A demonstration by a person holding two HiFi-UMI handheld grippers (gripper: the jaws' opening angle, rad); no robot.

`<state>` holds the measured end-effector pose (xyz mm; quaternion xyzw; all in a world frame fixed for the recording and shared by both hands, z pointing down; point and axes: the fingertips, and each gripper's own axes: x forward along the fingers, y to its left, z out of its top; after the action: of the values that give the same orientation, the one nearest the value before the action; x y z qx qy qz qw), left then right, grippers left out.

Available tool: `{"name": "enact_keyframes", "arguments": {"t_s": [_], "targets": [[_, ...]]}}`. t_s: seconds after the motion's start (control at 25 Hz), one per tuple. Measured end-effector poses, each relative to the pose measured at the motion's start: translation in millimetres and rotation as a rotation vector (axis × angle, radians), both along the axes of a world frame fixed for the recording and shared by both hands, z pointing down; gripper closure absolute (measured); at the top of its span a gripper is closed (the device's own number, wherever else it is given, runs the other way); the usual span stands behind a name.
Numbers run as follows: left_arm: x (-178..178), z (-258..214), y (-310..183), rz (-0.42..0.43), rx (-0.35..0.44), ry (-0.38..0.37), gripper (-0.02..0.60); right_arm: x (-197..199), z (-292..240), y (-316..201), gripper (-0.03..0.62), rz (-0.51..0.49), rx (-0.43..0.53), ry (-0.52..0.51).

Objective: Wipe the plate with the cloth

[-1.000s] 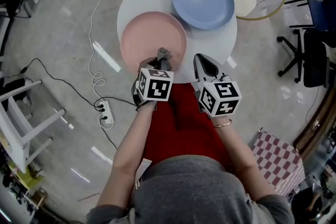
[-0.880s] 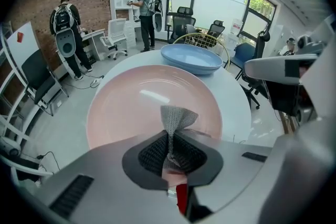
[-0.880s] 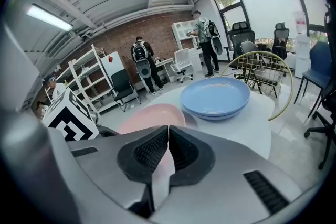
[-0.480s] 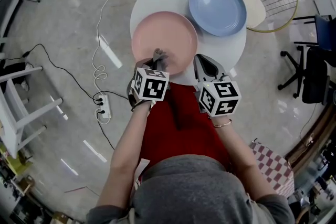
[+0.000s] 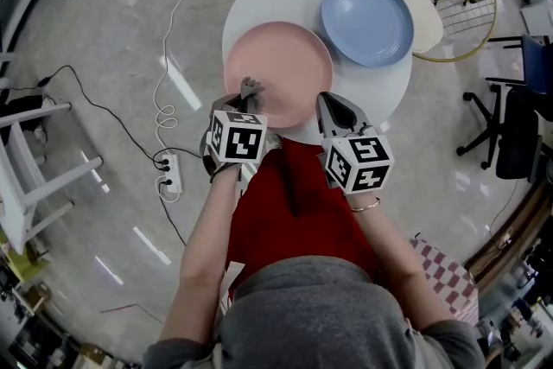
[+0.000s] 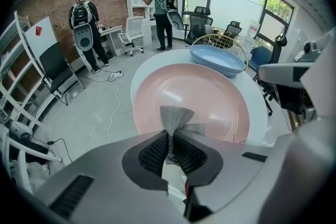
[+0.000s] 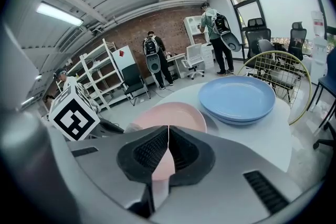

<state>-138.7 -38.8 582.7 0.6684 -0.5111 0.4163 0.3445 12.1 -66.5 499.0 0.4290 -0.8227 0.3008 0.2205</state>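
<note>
Two grippers, near end first: what does each hold? (Q)
Left gripper [image 6: 169, 147] clenched on grey mesh cloth [image 6: 176, 118]. Right gripper [image 7: 168, 144] closed on nothing, parked at near table edge; judged: out of the wipe's way (A)
Cloth position, heading? (Q)
Over near-left part of pink round plate [image 5: 285, 65], just inside rim; contact not resolvable. Pinched by one end, presumably so the free end can reach the surface. Long axis runs along the jaws, away from the person toward plate centre, free end fanned out (A)
Beyond? (Q)
Blue round plate [image 5: 367, 19] just beside pink one, far right; both on white round table [image 5: 384, 91] (A)
</note>
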Motion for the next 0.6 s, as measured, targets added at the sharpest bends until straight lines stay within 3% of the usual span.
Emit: {"name": "enact_keyframes", "arguments": {"t_s": [0.6], "targets": [[-33.5, -5.5, -27.7, -0.030, 0.057, -0.037, 0.548, -3.1, -5.0, -9.6, 0.565, 0.030, 0.012, 0.012]]}}
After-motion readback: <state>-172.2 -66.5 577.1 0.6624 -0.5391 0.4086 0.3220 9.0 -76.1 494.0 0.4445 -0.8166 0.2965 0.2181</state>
